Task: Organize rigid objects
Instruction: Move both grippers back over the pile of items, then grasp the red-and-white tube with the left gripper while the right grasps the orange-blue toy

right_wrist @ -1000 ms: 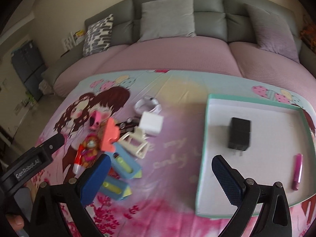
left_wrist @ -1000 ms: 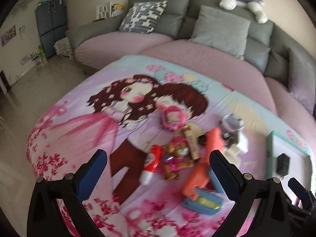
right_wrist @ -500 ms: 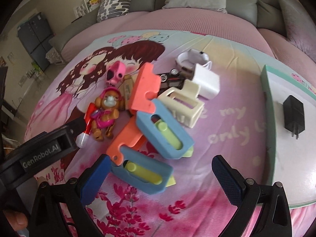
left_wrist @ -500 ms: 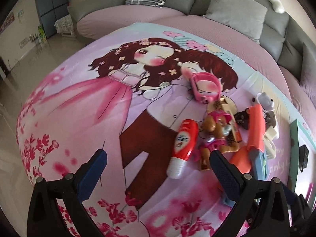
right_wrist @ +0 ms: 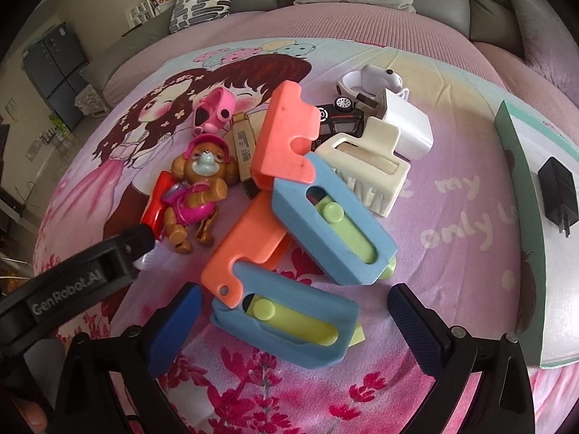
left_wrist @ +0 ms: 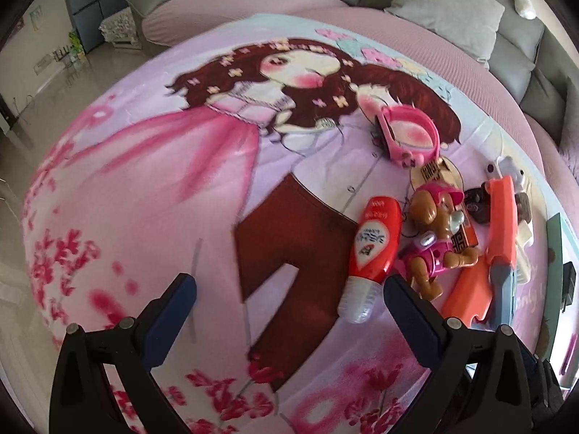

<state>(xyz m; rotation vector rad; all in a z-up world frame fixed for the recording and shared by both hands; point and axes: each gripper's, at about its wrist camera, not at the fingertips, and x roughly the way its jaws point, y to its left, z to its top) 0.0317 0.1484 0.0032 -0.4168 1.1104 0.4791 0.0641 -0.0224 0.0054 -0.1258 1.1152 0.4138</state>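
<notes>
A pile of small objects lies on the cartoon-print cloth. My right gripper [right_wrist: 295, 307] is open and empty, just short of a blue-and-orange toy cutter [right_wrist: 289, 320]; a second cutter [right_wrist: 325, 213] lies behind it. My left gripper [left_wrist: 289, 296] is open and empty, with a red tube [left_wrist: 374, 249] near its right finger. A brown-and-pink toy dog [left_wrist: 434, 238] [right_wrist: 197, 188] lies beside the tube. A cream clip [right_wrist: 369, 166], white charger [right_wrist: 407, 126], black toy car [right_wrist: 338, 119] and pink band [left_wrist: 409, 137] lie further back.
A teal-rimmed white tray [right_wrist: 521, 188] at the right holds a black plug adapter [right_wrist: 559, 193]. A grey and pink sofa [right_wrist: 362, 18] with cushions runs behind the table. The left gripper's arm [right_wrist: 72, 278] crosses the right wrist view at lower left.
Both grippers have moved down and closer to the pile. The right gripper has swung left from the tray towards the cutters. Both stay open.
</notes>
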